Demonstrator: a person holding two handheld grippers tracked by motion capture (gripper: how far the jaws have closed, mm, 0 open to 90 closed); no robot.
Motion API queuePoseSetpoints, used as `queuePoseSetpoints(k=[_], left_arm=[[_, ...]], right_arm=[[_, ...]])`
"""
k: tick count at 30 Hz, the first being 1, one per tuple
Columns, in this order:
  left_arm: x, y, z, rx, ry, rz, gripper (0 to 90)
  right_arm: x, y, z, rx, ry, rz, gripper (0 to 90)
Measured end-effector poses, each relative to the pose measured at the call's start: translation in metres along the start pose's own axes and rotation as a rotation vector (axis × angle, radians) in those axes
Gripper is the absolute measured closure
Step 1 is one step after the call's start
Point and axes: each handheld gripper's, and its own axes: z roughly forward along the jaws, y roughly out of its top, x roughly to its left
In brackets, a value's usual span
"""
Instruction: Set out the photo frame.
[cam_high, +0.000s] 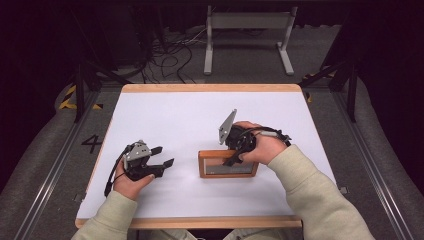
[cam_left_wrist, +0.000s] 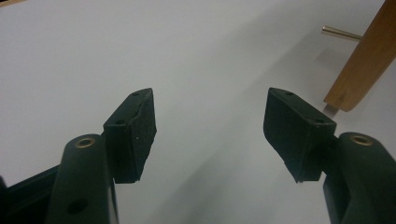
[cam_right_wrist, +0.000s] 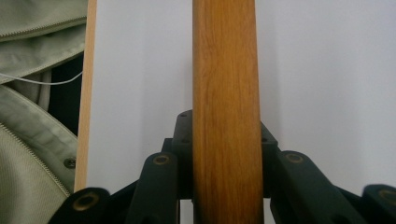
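Left gripper (cam_high: 162, 157) sits low over the white table (cam_high: 165, 115), near the front-left, jaws spread wide w/ nothing between them, just bare tabletop in the left gripper view. Its pads (cam_left_wrist: 135, 135) point toward the wooden picture frame (cam_high: 228, 164), which is a bit to the right, near but not touching. The frame is roughly mid-table, closer to the front edge, and a corner of it plus a thin metal pin (cam_left_wrist: 341, 32) show in the left gripper view. Right gripper (cam_high: 235, 155) comes in from the frame's top edge and is pinching the wooden rail (cam_right_wrist: 224, 93), one pad on each side. Beige sleeve (cam_high: 315, 185) on the right arm.
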Motion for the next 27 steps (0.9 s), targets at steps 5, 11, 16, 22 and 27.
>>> queuePoseSetpoints(k=[5,11,16,22,27], left_arm=[[0.0,0.0,0.0,0.001,0.0,0.001,35.1],[0.0,0.0,0.0,0.001,-0.001,0.001,35.0],[0.0,0.001,0.001,0.0,0.0,0.004,35.1],[0.0,0.001,0.003,0.005,-0.007,0.01,34.9],[0.0,0.001,-0.002,-0.003,-0.021,-0.018,34.7]], right_arm=[[-0.007,-0.003,0.009,-0.004,0.022,-0.008,71.3],[-0.011,-0.005,0.006,-0.052,-0.022,0.015,62.4],[-0.014,-0.012,0.004,-0.12,-0.1,0.113,35.5],[-0.016,-0.025,-0.002,-0.216,-0.229,0.198,15.8],[-0.009,-0.042,-0.02,-0.281,-0.308,0.271,12.5]])
